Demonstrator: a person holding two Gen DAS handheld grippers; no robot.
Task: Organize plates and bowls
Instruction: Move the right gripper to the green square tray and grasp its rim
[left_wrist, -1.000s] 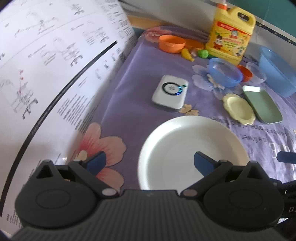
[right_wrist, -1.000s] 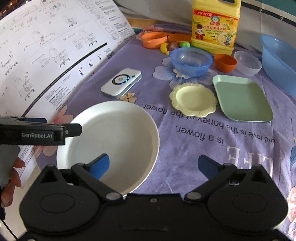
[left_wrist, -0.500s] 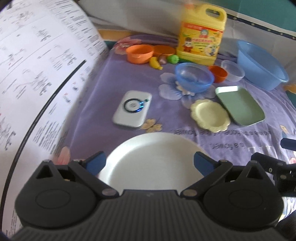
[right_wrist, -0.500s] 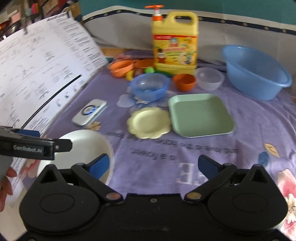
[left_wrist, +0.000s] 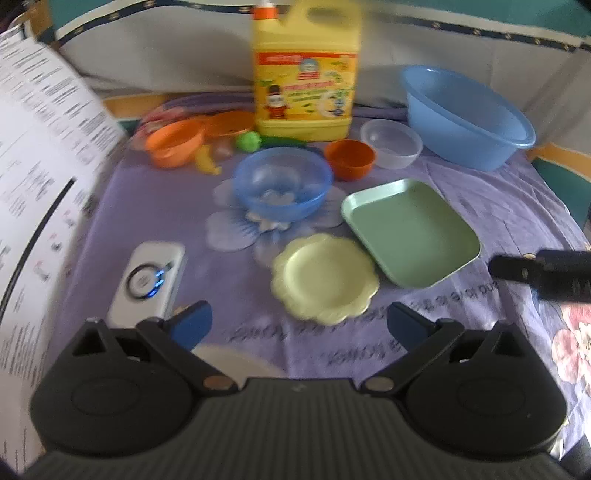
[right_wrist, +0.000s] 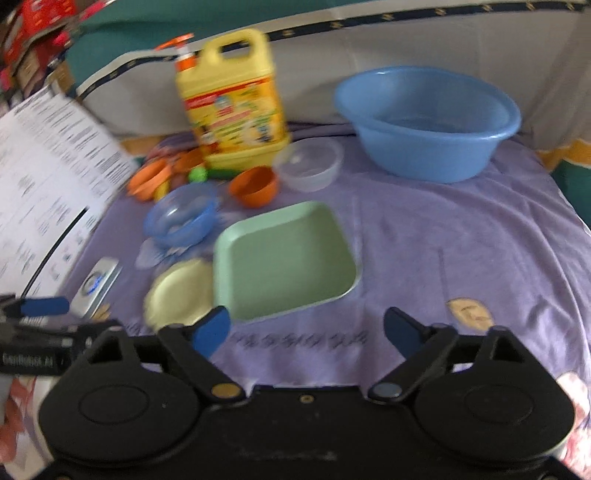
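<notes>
Both the left gripper (left_wrist: 298, 325) and the right gripper (right_wrist: 308, 328) hover wide and empty, the right's jaws having just narrowed slightly, near the green square plate (right_wrist: 284, 260) and yellow plate (left_wrist: 325, 277).

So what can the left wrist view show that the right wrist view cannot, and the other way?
Only the left wrist view shows an edge of the white plate just above the left tool, which is open and empty. Only the right wrist view shows a leaf print on the cloth near the open right tool. Both show the green square plate, yellow scalloped plate and blue basin.
</notes>
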